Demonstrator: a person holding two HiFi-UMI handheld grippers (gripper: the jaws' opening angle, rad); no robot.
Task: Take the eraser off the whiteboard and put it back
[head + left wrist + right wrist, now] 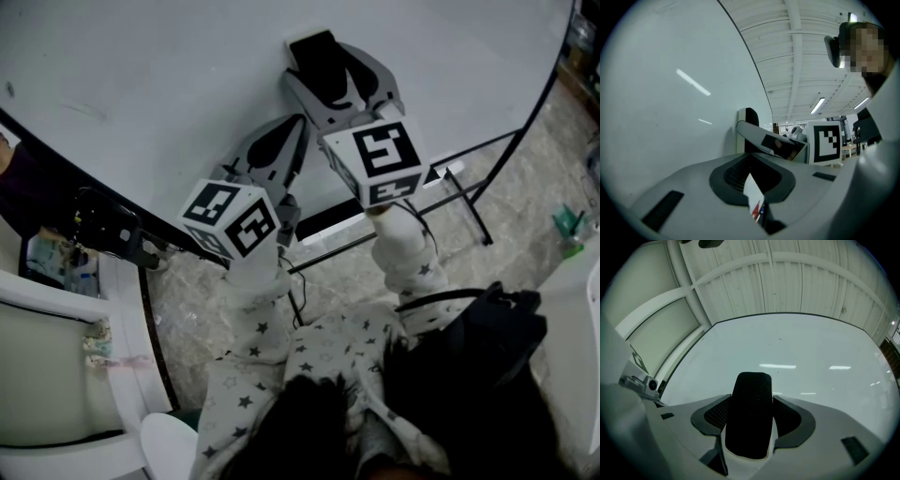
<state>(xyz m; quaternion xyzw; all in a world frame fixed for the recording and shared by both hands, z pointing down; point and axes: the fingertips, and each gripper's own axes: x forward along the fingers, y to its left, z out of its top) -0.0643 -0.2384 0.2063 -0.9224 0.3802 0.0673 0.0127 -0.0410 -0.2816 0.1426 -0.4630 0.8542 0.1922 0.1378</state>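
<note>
The eraser (323, 58), a white body with black felt, is against the whiteboard (169, 84) with my right gripper (328, 69) shut on it. In the right gripper view the black felt of the eraser (749, 427) fills the gap between both pads of my right gripper (750, 401), with the whiteboard (811, 352) just ahead. My left gripper (292, 131) is lower left of it, jaws together and nothing held. The left gripper view shows my left gripper (751, 161) near the whiteboard (670, 103), with the eraser (749, 115) in my right gripper (778, 143) beyond.
The whiteboard's black frame legs (469, 202) stand on the stone floor at the right. A black device (108, 230) sits at the board's lower left edge. White furniture (56, 375) is at the left. A black bag (478, 347) hangs by the person's star-patterned sleeves.
</note>
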